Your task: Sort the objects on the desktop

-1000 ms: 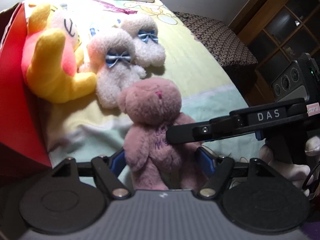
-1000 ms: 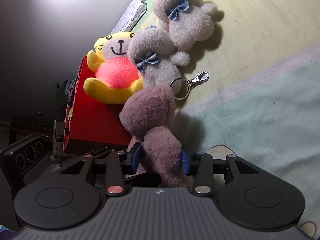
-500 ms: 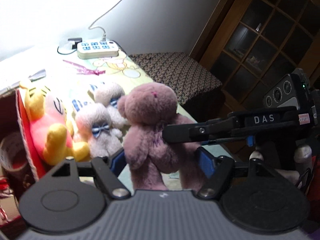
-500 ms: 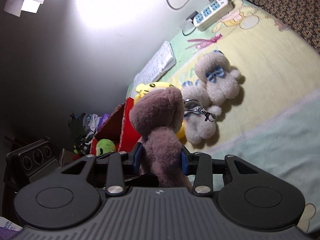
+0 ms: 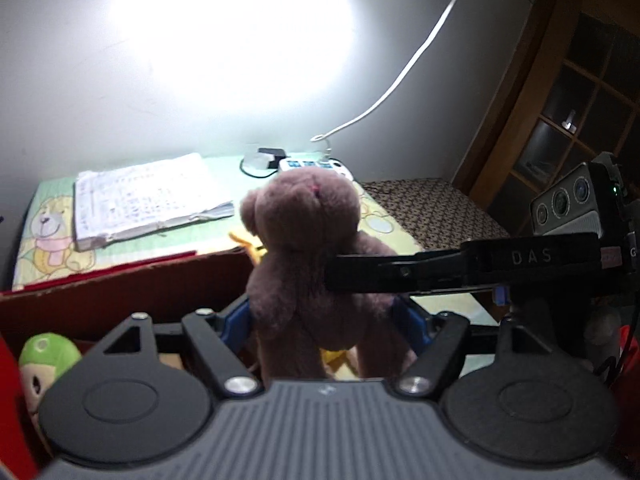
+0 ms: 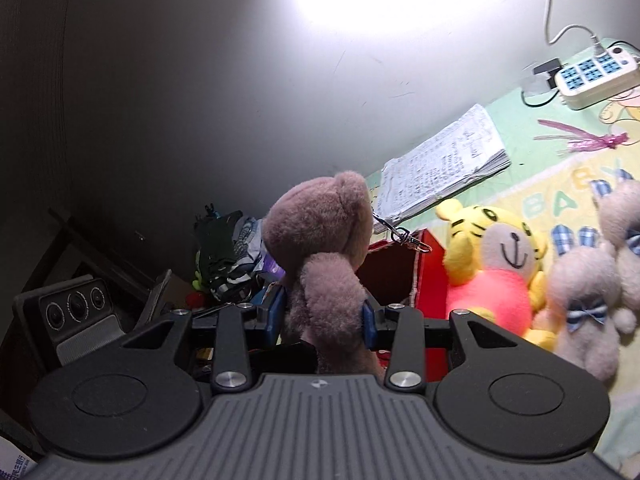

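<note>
Over the near edge of the red box (image 5: pixel 120 280) is where the mauve teddy bear (image 5: pixel 308 248) hangs right now, lifted clear of the cartoon blanket (image 6: pixel 560 200) and pinched by both tools at once. The left gripper (image 5: pixel 320 320) has its blue pads squeezed into the bear's hips from either side, and the right gripper (image 6: pixel 324 316) clamps the same body crosswise, one of its fingers showing as a black bar across the bear's chest in the left wrist view.

My read is that this is the carry step of the sort: bear picked, on its way to the box, not dropped yet. A green plush (image 5: pixel 44 360) already sits inside at the near left. The next move probably calls for getting the bear fully past the box wall, tipping it down, and letting go with both grippers together so it doesn't snag on one.

Orientation: the bear is upright, long axis running head to feet, close to vertical, head on top. It faces the left camera. A metal keyring clasp (image 6: pixel 404 236) dangles off its head toward the yellow tiger plush (image 6: pixel 496 264), which leans on the box's right side next to two white bow-tie bears (image 6: pixel 588 300). That clasp could catch on the rim.
</note>
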